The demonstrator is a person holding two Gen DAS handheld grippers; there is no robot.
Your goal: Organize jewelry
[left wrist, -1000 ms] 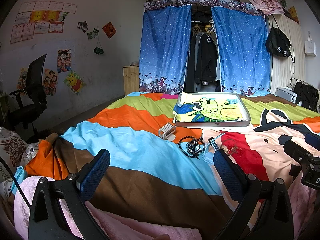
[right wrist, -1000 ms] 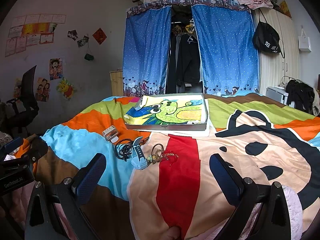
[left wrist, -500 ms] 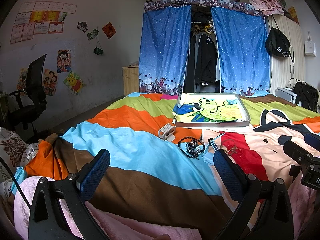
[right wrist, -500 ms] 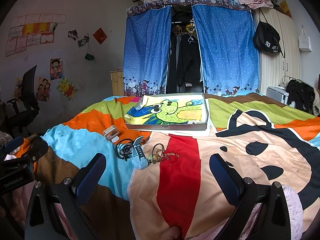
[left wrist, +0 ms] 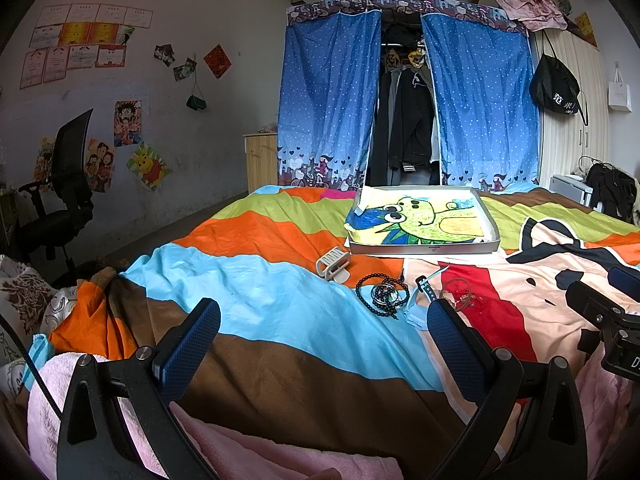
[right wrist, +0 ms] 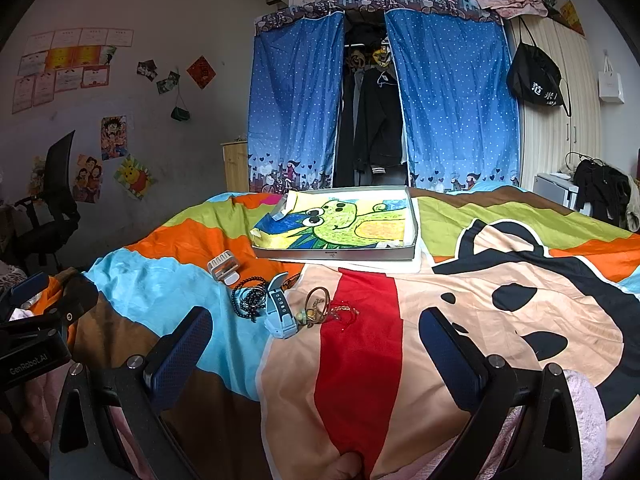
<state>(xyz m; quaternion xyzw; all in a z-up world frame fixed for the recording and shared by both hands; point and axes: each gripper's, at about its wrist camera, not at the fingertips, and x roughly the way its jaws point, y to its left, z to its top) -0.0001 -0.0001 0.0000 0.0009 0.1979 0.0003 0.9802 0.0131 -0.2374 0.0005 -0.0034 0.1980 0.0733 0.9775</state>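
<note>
I held both the left tongs [left wrist: 324, 344] and right tongs [right wrist: 316, 344] spread and empty above the bed [right wrist: 500, 300], short of the beads [right wrist: 250, 298], watch [right wrist: 280, 312] and tray [right wrist: 336, 254].

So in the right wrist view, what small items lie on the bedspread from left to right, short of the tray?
White clip → black beads → blue watch → brown bangle → thin chain.

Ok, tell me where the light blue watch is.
In the right wrist view the light blue watch lies on the bedspread, left of centre, between the black bead bracelet and the brown bracelet.
</note>
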